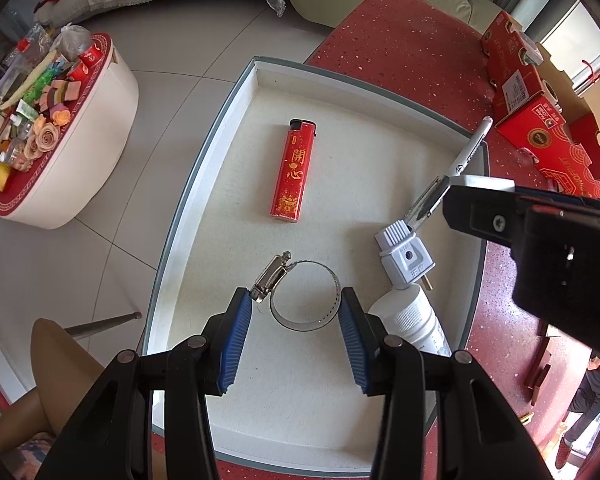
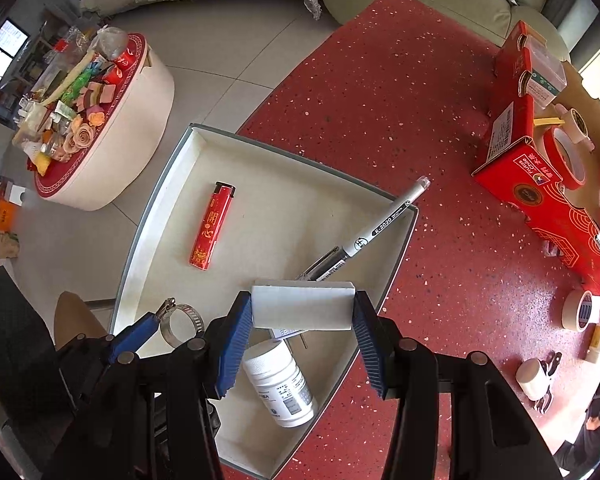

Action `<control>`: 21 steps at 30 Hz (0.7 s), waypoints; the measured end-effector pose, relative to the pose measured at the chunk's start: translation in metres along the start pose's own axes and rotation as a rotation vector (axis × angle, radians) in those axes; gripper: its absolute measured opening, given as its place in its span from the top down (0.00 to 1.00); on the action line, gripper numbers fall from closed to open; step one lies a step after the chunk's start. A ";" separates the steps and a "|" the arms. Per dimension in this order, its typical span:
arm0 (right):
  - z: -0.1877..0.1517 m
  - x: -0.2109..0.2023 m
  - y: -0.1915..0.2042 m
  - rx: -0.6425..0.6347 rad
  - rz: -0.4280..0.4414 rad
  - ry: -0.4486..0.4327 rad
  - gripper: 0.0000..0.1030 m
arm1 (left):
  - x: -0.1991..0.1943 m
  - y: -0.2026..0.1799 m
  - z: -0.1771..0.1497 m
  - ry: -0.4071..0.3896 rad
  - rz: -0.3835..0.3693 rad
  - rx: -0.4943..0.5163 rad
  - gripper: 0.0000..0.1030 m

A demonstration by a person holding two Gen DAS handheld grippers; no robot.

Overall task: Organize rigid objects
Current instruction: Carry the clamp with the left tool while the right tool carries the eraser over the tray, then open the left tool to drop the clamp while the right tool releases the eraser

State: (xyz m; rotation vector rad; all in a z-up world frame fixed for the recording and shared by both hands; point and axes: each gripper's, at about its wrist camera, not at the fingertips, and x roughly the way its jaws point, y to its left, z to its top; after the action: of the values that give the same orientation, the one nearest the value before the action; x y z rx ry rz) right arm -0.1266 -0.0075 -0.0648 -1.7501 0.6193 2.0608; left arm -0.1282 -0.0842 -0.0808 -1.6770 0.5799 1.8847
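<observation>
My left hand-held gripper [image 1: 296, 334] is spread wide, its blue pads either side of the metal hose clamp [image 1: 300, 294] lying flat in the white tray [image 1: 236, 120]; whether they touch it I cannot tell. My right hand-held gripper [image 2: 303, 330] is clenched on a white rectangular block [image 2: 302, 306], held above the tray. Also in the tray: a red lighter [image 1: 294, 172], a white plug [image 1: 406, 258], a white pill bottle [image 2: 282, 384], and a pen [image 2: 380, 226] leaning over the tray's rim. The tray sits on the red speckled tabletop [image 2: 440, 120].
</observation>
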 end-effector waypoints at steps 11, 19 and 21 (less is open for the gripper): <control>0.000 0.028 -0.013 0.065 0.057 0.071 0.32 | 0.019 -0.002 -0.003 0.041 -0.009 0.032 0.16; -0.024 0.003 -0.042 0.140 0.047 0.016 0.18 | 0.010 0.010 -0.008 0.030 -0.059 0.015 0.00; -0.041 -0.004 -0.057 0.188 0.044 0.013 0.15 | 0.006 0.007 -0.011 0.033 -0.073 0.023 0.00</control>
State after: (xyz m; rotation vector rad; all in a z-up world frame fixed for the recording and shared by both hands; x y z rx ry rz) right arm -0.0617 0.0179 -0.0719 -1.6579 0.8333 1.9510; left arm -0.1253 -0.0960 -0.0881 -1.6946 0.5446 1.7950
